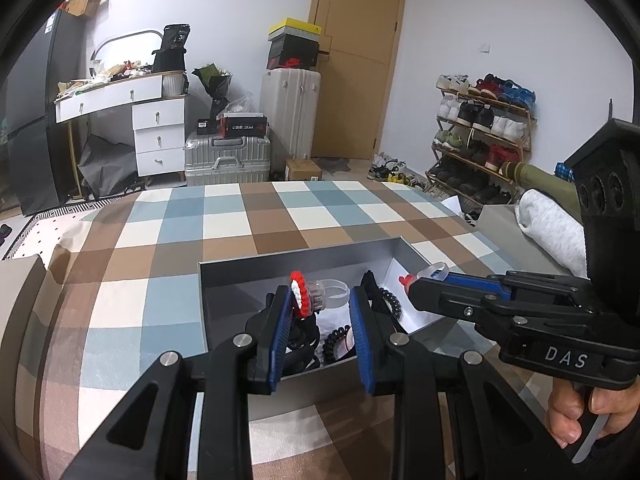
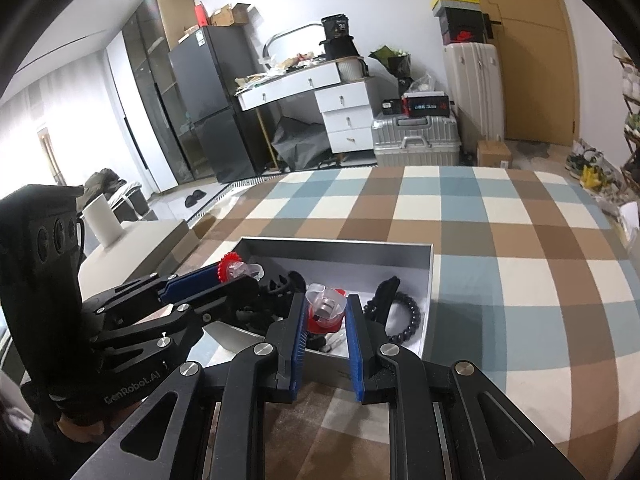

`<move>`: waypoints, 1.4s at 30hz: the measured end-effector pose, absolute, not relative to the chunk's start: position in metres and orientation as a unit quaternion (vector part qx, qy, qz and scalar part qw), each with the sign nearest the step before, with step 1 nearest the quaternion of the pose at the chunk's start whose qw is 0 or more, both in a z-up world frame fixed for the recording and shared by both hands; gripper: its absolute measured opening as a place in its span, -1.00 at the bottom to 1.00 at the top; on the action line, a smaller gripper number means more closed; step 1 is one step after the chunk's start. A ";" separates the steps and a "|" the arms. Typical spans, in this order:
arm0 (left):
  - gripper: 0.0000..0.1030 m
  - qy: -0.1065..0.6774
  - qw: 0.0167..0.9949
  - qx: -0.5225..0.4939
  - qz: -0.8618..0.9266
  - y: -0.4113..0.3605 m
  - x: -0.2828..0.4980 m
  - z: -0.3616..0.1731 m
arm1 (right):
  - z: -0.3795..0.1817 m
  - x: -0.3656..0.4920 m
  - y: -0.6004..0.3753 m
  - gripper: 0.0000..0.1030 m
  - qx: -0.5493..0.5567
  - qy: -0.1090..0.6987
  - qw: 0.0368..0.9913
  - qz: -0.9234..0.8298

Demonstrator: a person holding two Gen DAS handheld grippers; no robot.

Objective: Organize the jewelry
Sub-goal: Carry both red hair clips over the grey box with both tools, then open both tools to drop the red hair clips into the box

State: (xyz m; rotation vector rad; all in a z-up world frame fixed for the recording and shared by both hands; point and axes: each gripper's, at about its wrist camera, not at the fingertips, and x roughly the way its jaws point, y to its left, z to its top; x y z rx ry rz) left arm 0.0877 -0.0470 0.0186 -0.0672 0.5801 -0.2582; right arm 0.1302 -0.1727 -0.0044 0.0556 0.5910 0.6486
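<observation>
Both grippers hang over the open grey box on the checked bedspread. The left gripper has its jaws clamped on a red-topped clear plastic ring, and the right gripper pinches a similar ring. I judge this the placing step: each ring next needs lowering onto bare box floor before release. Black bracelets lie half hidden behind the jaws.

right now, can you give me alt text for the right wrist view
The right gripper holds a clear ring with a red top between its blue-padded fingers above an open grey box on a checked cloth. The left gripper, coming from the left, holds a similar ring over the box, which contains a black bead bracelet.
</observation>
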 end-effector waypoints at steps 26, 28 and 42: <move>-0.54 0.298 0.945 -0.034 -0.129 -0.049 0.088 0.015 | -0.011 0.135 -0.167 -0.61 0.027 0.298 0.903 0.309; -0.54 0.297 0.945 -0.035 -0.130 -0.050 0.089 0.015 | -0.009 0.133 -0.168 -0.61 0.023 0.295 0.905 0.305; -0.05 0.304 0.941 -0.055 -0.137 -0.048 0.087 0.015 | -0.006 0.127 -0.181 -0.01 0.028 0.286 0.913 0.290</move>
